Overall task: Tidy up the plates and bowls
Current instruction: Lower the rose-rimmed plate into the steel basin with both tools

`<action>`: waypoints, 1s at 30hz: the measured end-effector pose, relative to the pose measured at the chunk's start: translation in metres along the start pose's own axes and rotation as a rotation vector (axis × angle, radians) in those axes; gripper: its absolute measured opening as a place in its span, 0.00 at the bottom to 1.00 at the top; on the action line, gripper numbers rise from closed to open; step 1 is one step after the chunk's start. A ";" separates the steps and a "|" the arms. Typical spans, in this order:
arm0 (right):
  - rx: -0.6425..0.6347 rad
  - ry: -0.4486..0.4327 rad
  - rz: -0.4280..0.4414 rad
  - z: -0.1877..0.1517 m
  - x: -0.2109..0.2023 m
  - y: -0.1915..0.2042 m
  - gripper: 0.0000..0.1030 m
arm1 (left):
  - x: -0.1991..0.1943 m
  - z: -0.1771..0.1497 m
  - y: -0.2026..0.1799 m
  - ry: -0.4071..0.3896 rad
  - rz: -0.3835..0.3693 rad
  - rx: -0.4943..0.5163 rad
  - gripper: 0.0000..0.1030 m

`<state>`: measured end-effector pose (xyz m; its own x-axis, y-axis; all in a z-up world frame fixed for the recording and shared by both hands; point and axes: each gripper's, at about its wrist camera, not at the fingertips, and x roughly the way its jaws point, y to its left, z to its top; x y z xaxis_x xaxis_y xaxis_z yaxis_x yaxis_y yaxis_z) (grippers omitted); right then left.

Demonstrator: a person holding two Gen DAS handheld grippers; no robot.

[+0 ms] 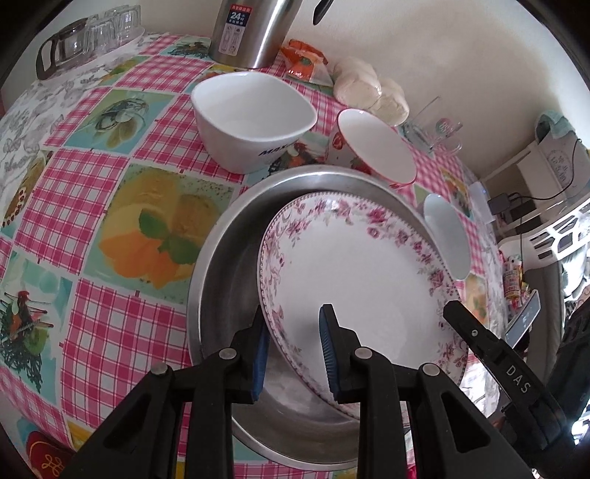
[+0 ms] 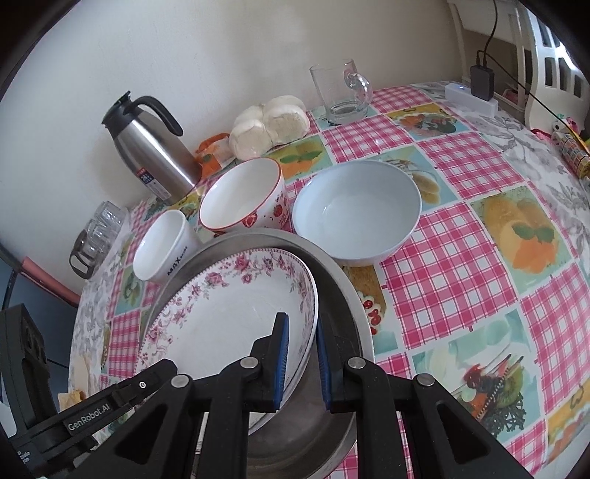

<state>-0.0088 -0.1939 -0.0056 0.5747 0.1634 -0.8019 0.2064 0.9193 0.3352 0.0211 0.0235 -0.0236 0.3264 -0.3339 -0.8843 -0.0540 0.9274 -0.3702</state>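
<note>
Risk no. 1 was the floral plate [image 1: 354, 280] slipping: it sat tilted inside the steel pan [image 1: 228, 250], one rim propped on the pan wall, w/ both tongs straddling opposite edges. Left tongs [image 1: 295, 353] had one blue pad outside the plate's left rim and one over its face; right tongs [image 2: 302, 363] bracketed the right rim likewise. Pads looked close to the rim but whether they were actually pinching or just spread around it couldn't be told from either view. If only one side bit, the glazed plate would prob. pivot and clatter against the pan. Lifting unevenly could also knock the red-rimmed bowl [image 2: 245, 199], the white cup [image 2: 162, 245] or the pale blue bowl [image 2: 357, 213], all crowded just behind the pan on the table [image 2: 461, 258].

Hidden: pan's near edge and bottom, blocked by tong bodies; plate's underside and where it rested; anything under the plate. Left view cut off the thermos [image 1: 254, 33] top; glassware at far left was blurry.
</note>
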 end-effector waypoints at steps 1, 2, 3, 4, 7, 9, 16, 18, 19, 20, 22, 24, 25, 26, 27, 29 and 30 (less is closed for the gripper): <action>-0.001 0.005 -0.003 -0.001 0.001 0.000 0.16 | 0.002 0.000 0.001 0.009 -0.001 -0.007 0.25; -0.002 0.013 -0.007 -0.002 0.003 -0.001 0.16 | 0.003 0.000 0.002 0.017 -0.004 -0.015 0.25; 0.000 0.022 -0.009 -0.003 0.006 -0.002 0.16 | 0.005 0.000 0.004 0.027 -0.009 -0.025 0.25; 0.001 0.029 -0.011 -0.003 0.008 -0.003 0.16 | 0.007 -0.001 0.006 0.036 -0.012 -0.035 0.25; 0.001 0.045 -0.014 -0.005 0.012 -0.005 0.16 | 0.011 -0.002 0.011 0.057 -0.018 -0.057 0.25; -0.002 0.057 -0.021 -0.007 0.015 -0.006 0.16 | 0.013 -0.003 0.012 0.065 -0.018 -0.067 0.25; -0.014 0.079 -0.036 -0.007 0.021 -0.005 0.16 | 0.018 -0.005 0.015 0.080 -0.024 -0.087 0.25; -0.019 0.084 -0.037 -0.007 0.021 -0.005 0.16 | 0.020 -0.005 0.017 0.090 -0.028 -0.101 0.25; -0.020 0.087 -0.035 -0.008 0.022 -0.005 0.15 | 0.020 -0.006 0.020 0.092 -0.025 -0.107 0.25; -0.021 0.091 -0.033 -0.008 0.022 -0.005 0.15 | 0.019 -0.006 0.021 0.091 -0.022 -0.113 0.25; -0.024 0.095 -0.033 -0.008 0.023 -0.004 0.15 | 0.016 -0.009 0.023 0.090 -0.018 -0.117 0.25; -0.025 0.097 -0.033 -0.009 0.023 -0.004 0.15 | 0.015 -0.011 0.025 0.088 0.002 -0.119 0.25; -0.027 0.098 -0.033 -0.009 0.022 -0.004 0.15 | 0.013 -0.012 0.026 0.087 0.006 -0.120 0.25; -0.030 0.101 -0.032 -0.009 0.024 -0.004 0.15 | 0.010 -0.013 0.029 0.089 0.003 -0.124 0.25; -0.032 0.106 -0.031 -0.009 0.024 -0.003 0.15 | 0.010 -0.013 0.030 0.091 0.002 -0.128 0.25; -0.038 0.110 -0.033 -0.009 0.025 -0.003 0.15 | 0.007 -0.014 0.032 0.093 0.002 -0.132 0.25; -0.039 0.111 -0.032 -0.009 0.025 -0.002 0.15 | 0.007 -0.014 0.033 0.093 0.003 -0.132 0.25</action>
<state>-0.0017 -0.1888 -0.0312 0.4762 0.1701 -0.8627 0.1909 0.9377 0.2903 0.0085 0.0491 -0.0458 0.2371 -0.3511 -0.9058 -0.1808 0.9002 -0.3963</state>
